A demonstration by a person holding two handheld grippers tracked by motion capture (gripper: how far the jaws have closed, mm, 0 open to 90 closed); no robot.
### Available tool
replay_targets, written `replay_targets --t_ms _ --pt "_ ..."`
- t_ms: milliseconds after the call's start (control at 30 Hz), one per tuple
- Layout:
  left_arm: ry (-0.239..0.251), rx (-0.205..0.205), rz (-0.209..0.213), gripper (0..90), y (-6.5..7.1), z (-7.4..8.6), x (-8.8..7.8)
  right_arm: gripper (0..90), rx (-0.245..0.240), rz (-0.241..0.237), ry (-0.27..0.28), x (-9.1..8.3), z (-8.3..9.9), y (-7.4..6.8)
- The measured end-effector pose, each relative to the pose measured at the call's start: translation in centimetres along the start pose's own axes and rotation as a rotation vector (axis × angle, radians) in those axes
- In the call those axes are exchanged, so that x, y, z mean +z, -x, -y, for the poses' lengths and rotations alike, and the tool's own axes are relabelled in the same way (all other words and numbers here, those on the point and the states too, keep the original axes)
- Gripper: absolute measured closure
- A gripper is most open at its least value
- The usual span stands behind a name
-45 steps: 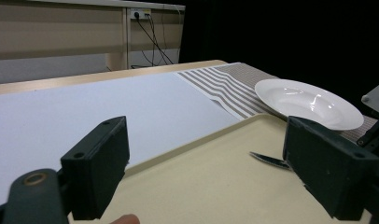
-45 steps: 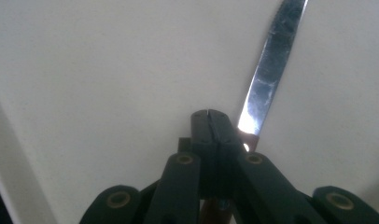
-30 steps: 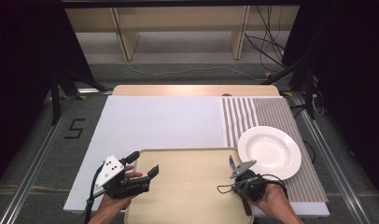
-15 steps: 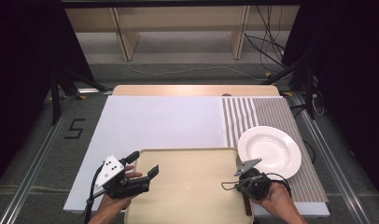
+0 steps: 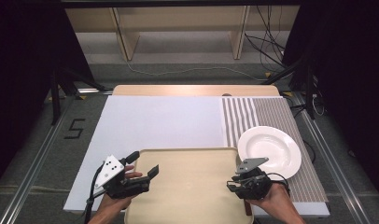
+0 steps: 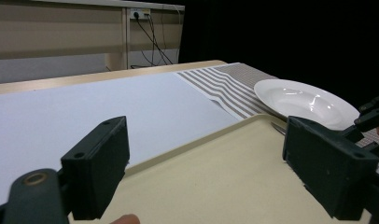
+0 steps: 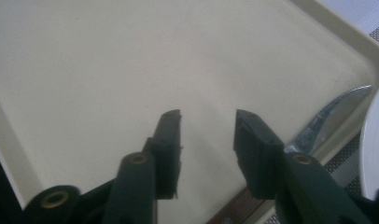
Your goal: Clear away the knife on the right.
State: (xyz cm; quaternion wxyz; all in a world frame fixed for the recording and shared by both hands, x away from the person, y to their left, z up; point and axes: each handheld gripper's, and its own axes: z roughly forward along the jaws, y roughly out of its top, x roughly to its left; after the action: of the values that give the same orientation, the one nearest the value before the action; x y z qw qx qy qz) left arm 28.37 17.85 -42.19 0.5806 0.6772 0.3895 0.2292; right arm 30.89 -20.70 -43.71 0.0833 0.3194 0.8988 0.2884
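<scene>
Left gripper [image 5: 142, 164]: we hold its jaws wide apart over the near-left rim of the tray [image 5: 187, 186], gripping nothing | Right gripper [image 7: 206, 119]: our jaws have just been opening, nothing between them | Knife [image 7: 334, 116]: lies just right of the tray's near-right edge, beside the plate [image 5: 270, 150].
</scene>
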Motion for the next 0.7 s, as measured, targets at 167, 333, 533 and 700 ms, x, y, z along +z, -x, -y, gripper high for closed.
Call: replay_targets --t_ms 167,333,533,700 --pt "0.0 -0.001 -0.001 14.4 0.0 0.0 0.0 45.6 0.027 -0.002 0.056 -0.4 -0.3 -0.1" --pt "-0.001 0.0 0.0 14.4 0.0 0.0 0.0 37.5 0.065 -0.031 0.165 -1.4 -0.5 0.1" --pt "-0.002 -0.001 0.0 14.4 0.0 0.0 0.0 29.5 0.073 -0.057 0.296 -2.4 -0.6 -0.1" --pt "-0.002 -0.001 0.0 14.4 0.0 0.0 0.0 23.3 0.075 -0.063 0.383 -3.2 -0.7 -0.3"
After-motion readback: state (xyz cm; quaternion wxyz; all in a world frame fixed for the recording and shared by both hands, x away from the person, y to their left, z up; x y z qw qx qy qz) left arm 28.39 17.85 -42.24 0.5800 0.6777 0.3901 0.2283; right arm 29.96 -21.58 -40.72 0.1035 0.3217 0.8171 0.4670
